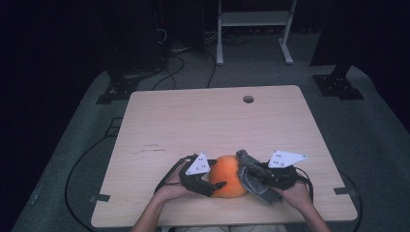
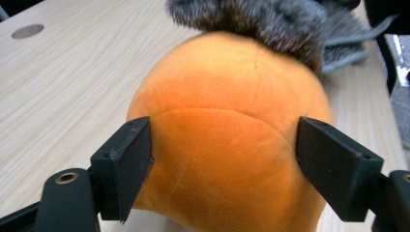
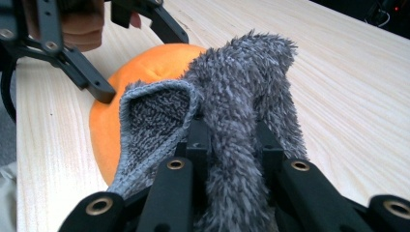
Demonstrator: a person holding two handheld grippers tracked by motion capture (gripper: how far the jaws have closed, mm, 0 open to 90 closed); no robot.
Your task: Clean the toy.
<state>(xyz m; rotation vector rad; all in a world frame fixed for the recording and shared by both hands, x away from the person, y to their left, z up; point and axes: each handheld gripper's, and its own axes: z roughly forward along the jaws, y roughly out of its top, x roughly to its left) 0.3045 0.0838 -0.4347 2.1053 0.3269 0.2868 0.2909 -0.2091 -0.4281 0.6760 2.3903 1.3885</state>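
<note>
A round orange plush ball (image 1: 228, 178) (image 2: 222, 135) (image 3: 145, 65) rests on the wooden table near its front edge. My left gripper (image 1: 218, 173) (image 2: 225, 154) clasps the ball from the left, one black pad on each side of it. A grey fuzzy cloth (image 1: 252, 175) (image 2: 270, 19) (image 3: 241, 72) is pinched in my shut right gripper (image 1: 261, 175) (image 3: 227, 130). The cloth leans against the ball's right side and drapes over its top. One fingertip (image 3: 102, 90) of the left gripper touches the orange surface in the right gripper view.
The light wooden table (image 1: 203, 121) has a round cable hole (image 1: 248, 99) (image 2: 27, 31) near its far edge. Beyond it, on the dark floor, stand a white metal frame (image 1: 254, 19) and black cables (image 1: 169, 63).
</note>
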